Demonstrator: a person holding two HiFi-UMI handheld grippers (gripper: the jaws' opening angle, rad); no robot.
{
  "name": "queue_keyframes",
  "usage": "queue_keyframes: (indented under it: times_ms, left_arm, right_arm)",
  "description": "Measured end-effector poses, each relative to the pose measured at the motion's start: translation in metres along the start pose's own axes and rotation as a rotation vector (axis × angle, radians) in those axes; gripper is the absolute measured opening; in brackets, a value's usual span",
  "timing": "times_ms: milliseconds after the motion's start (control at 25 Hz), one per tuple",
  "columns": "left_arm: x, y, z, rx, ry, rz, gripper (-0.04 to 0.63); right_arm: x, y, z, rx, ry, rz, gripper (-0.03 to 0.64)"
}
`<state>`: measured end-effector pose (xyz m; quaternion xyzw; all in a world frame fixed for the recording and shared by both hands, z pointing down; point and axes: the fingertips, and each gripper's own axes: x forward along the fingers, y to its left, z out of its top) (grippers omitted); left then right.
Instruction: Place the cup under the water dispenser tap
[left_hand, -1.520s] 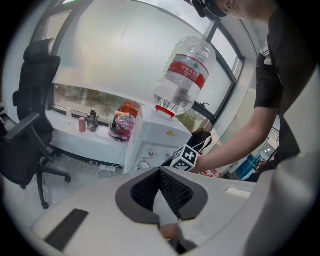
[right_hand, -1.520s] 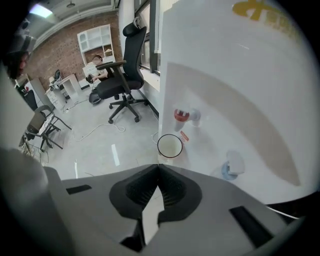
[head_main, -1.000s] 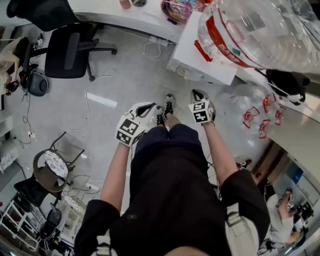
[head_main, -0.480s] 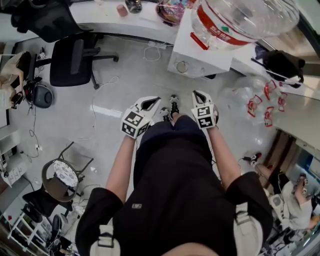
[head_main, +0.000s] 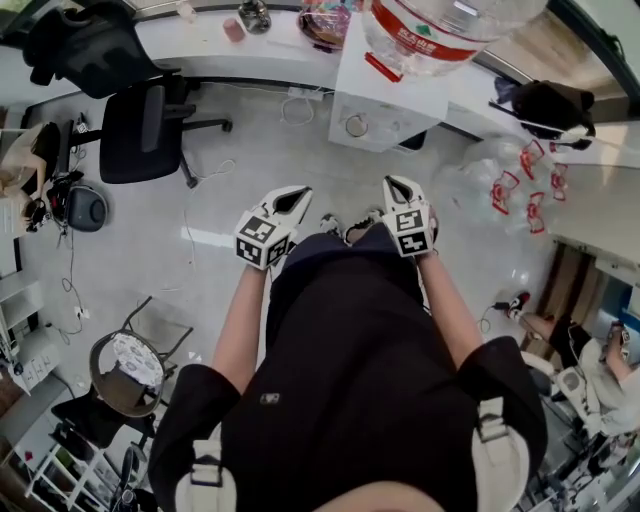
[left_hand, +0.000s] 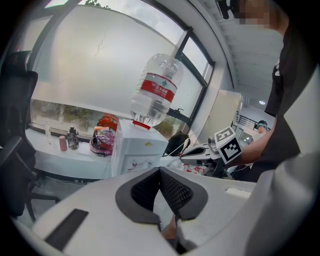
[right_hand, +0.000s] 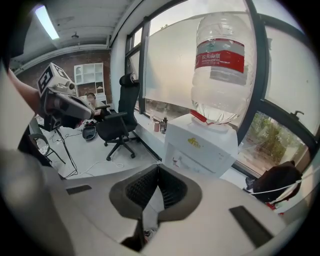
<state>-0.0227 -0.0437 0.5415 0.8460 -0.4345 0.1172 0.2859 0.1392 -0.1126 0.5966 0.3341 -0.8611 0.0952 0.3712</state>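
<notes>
The left claw (head_main: 291, 199) and right claw (head_main: 397, 186) are closed, empty; far ahead, the water dispenser (head_main: 392, 92) stands upright, its bottle (head_main: 440, 30) neck-down.

Pale grey floor (head_main: 250, 170), black office chair (head_main: 145, 120), white counter (head_main: 200, 40) under large windows (right_hand: 170, 65), ceiling strip light (right_hand: 46, 22)

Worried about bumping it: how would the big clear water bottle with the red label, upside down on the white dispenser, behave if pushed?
The big clear water bottle looks mostly empty, so it is probably light and easily rocked. It stands neck-down on the white dispenser, wide body high, so a push might tip it.
</notes>
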Motion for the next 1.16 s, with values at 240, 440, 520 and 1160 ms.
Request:
queue_keyframes:
  times_ms: [240,440,520,1160]
  left_arm:
    - [-0.007,-0.013,-0.002,0.002,-0.026,0.001,-0.002]
    - [-0.008,-0.028,-0.001,0.001,-0.055,0.009,-0.002]
    - [-0.008,-0.031,0.0,-0.003,-0.065,0.014,-0.002]
    - [-0.015,-0.04,-0.011,-0.014,-0.073,0.036,-0.002]
  right_arm:
    - [-0.021,0.006,0.002,-0.007,-0.027,-0.011,-0.005]
    - [-0.035,0.009,0.002,-0.029,-0.036,-0.004,-0.005]
    - [-0.038,0.009,0.001,-0.039,-0.038,-0.001,-0.005]
    - [-0.043,-0.001,0.003,-0.058,-0.069,-0.027,-0.005]
